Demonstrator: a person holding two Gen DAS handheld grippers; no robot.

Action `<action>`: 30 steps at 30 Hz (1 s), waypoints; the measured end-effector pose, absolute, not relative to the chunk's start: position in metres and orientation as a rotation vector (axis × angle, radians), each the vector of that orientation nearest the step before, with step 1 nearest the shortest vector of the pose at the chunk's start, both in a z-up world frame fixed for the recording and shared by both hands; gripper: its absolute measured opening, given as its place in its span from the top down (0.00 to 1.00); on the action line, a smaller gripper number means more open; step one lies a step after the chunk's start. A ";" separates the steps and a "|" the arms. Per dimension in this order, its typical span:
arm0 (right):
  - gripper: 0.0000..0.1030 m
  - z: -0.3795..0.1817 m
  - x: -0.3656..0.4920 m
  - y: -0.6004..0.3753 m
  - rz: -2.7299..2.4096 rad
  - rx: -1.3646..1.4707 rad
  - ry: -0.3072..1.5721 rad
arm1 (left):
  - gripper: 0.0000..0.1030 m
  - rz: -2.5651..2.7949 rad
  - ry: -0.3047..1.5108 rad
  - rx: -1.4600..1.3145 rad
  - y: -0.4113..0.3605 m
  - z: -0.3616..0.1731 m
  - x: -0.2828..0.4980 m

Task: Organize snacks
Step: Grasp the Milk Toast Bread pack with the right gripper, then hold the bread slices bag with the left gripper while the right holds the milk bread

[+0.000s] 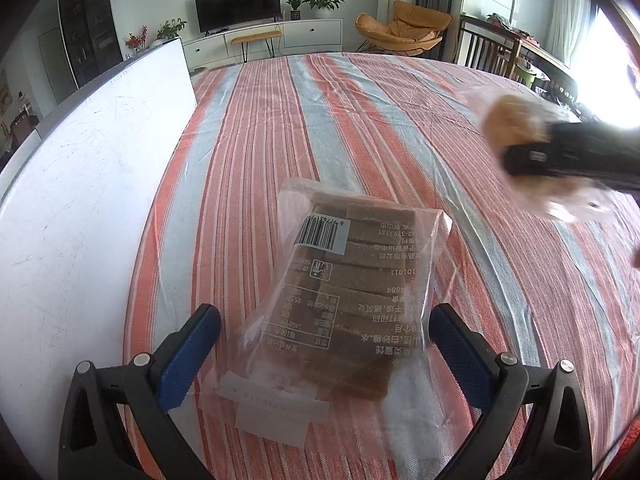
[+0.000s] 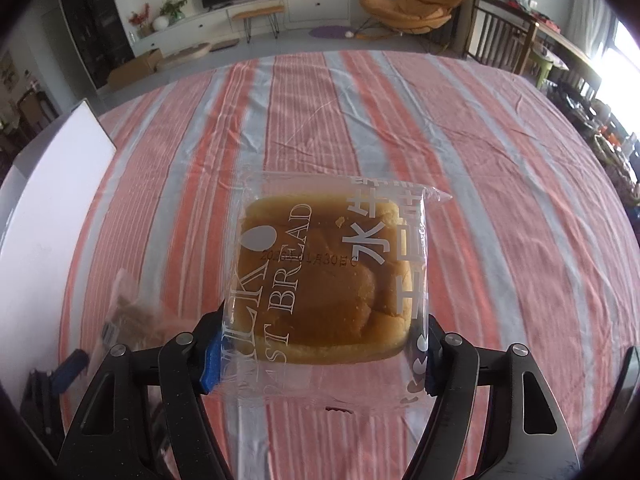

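A clear bag of brown snack bars [image 1: 352, 292] lies on the striped cloth between the fingers of my left gripper [image 1: 324, 344], which is open around it without touching. My right gripper [image 2: 320, 356] is shut on a clear-wrapped milk toast bread [image 2: 328, 280] and holds it above the table. In the left wrist view the right gripper [image 1: 568, 156] and the bread [image 1: 516, 120] show blurred at the right. In the right wrist view the snack-bar bag [image 2: 132, 312] and a left gripper finger [image 2: 70, 366] show at the lower left.
A white box [image 1: 80, 184] stands along the table's left side; it also shows in the right wrist view [image 2: 52, 200]. The red-and-grey striped cloth [image 1: 320, 120] covers the table. Chairs and a cluttered side table stand at the right beyond the table edge.
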State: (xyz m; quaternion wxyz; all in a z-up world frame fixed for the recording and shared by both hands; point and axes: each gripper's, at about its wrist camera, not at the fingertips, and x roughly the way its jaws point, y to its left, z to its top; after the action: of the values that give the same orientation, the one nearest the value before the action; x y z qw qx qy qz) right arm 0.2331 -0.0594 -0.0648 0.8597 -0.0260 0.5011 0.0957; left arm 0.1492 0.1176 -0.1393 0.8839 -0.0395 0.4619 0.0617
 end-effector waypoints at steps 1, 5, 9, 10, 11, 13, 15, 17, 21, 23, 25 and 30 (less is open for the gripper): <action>0.28 -0.060 0.222 -0.069 0.204 -0.041 1.051 | 0.00 0.129 0.961 -0.082 0.118 -0.139 0.149; 0.28 -0.055 0.171 -0.096 0.177 0.039 1.053 | 0.00 0.129 0.961 -0.082 0.118 -0.139 0.149; 0.27 -0.081 0.129 -0.108 0.102 0.088 1.053 | 0.00 0.128 0.961 -0.082 0.118 -0.139 0.149; 0.26 -0.093 0.126 -0.109 0.092 0.093 1.072 | 0.00 0.128 0.961 -0.082 0.118 -0.139 0.150; 0.22 -0.102 0.123 -0.110 0.084 0.091 1.094 | 0.00 0.128 0.961 -0.082 0.118 -0.139 0.150; 0.20 -0.101 0.113 -0.106 0.071 0.018 1.013 | 0.00 0.128 0.961 -0.082 0.118 -0.139 0.150; 0.13 -0.108 0.109 -0.098 0.065 -0.047 0.979 | 0.00 0.127 0.961 -0.082 0.119 -0.139 0.150; 0.10 -0.109 0.107 -0.099 0.065 -0.036 0.940 | 0.00 0.128 0.961 -0.082 0.118 -0.140 0.150; 0.09 -0.110 0.106 -0.099 0.064 -0.041 0.937 | 0.00 0.128 0.961 -0.081 0.119 -0.139 0.150; 0.09 -0.110 0.105 -0.100 0.064 -0.041 0.934 | 0.00 0.128 0.961 -0.082 0.119 -0.139 0.150; 0.09 -0.110 0.105 -0.099 0.063 -0.042 0.932 | 0.00 0.128 0.961 -0.082 0.119 -0.139 0.150; 0.09 -0.111 0.102 -0.098 0.063 -0.043 0.932 | 0.00 0.128 0.961 -0.081 0.119 -0.139 0.150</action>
State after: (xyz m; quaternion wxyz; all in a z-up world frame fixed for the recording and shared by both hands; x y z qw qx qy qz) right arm 0.1019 -0.0984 -0.1113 0.8928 -0.0205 0.4490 0.0302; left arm 0.1500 0.1186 -0.1393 0.8840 -0.0392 0.4617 0.0617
